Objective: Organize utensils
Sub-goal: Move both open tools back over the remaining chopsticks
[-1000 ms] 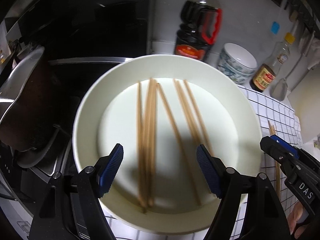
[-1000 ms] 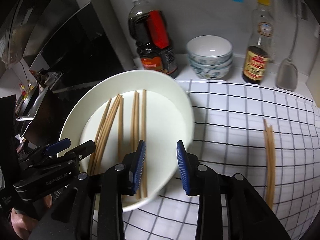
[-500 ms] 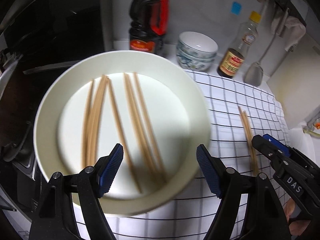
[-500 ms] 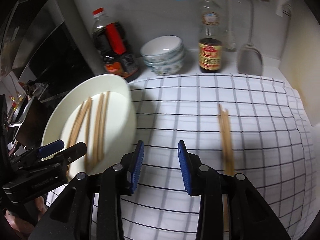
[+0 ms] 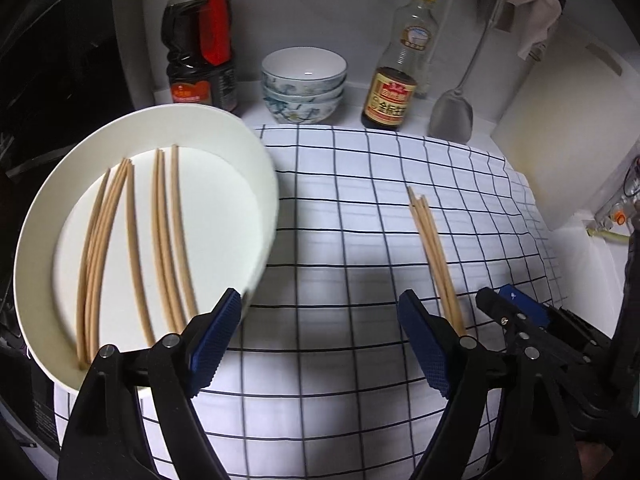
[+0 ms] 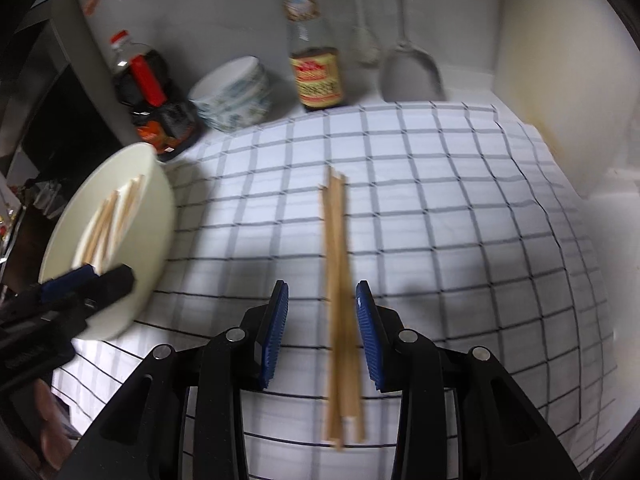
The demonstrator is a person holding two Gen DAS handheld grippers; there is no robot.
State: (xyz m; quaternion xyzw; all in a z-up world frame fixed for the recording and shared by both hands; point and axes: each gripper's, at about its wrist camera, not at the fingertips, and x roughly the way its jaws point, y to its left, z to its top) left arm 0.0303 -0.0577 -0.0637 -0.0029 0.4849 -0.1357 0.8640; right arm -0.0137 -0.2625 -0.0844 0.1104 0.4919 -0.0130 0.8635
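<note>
A white plate (image 5: 264, 184) with several wooden chopsticks (image 5: 168, 232) in it sits at the left edge of the checked cloth (image 5: 340, 200). A small bundle of chopsticks (image 6: 336, 240) lies loose on the cloth. My right gripper (image 6: 321, 292) hangs over the near half of this bundle, and the sticks run between its blue pads with a gap on each side. My left gripper (image 5: 320, 300) is wide and its jaws are opening over bare cloth, with nothing between them. Its left finger overlaps the plate's near rim. The bundle (image 5: 432, 248) passes just right of its right finger.
Along the back wall stand a large dark sauce bottle (image 5: 200, 40), stacked patterned bowls (image 5: 304, 84), a small sauce bottle (image 5: 394, 84) and a hanging metal spatula (image 5: 452, 116). A white board (image 5: 568, 140) leans at the right. A dark stove (image 5: 60, 60) lies left.
Both grippers have swung right, away from the plate, which slid from the middle to the left of both views. The loose chopstick bundle now lies between the right fingers.
</note>
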